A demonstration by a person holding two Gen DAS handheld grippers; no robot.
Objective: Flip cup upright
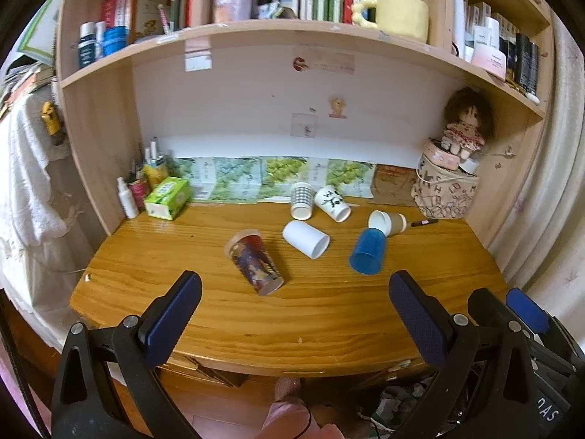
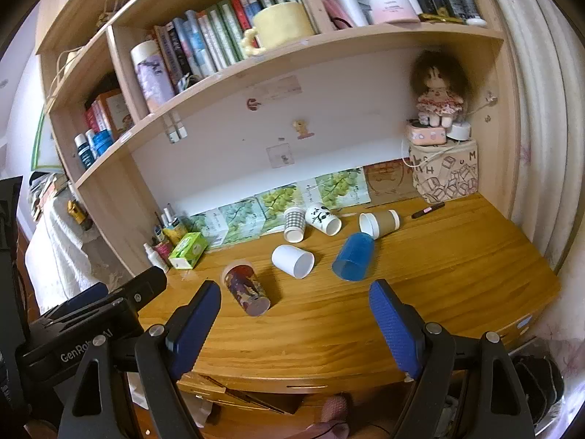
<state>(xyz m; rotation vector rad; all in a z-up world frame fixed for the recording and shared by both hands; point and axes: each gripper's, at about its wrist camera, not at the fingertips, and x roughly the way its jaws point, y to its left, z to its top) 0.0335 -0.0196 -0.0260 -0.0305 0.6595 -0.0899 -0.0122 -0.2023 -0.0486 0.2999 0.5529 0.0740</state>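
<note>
Six cups are seen toppled mid-frame on the worktop [image 1: 329, 311]. The printed cup [image 1: 255, 260] lies nearest, long axis slanting lower-right, ahead of the left gripper [image 1: 292, 314]; both grippers' fingers are spread, empty.

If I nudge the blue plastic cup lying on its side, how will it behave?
The blue translucent plastic cup probably rolls in a curve, since it tapers. It looks thin and light, so it may skid or flex. The brown paper cup close behind could get bumped.
</note>
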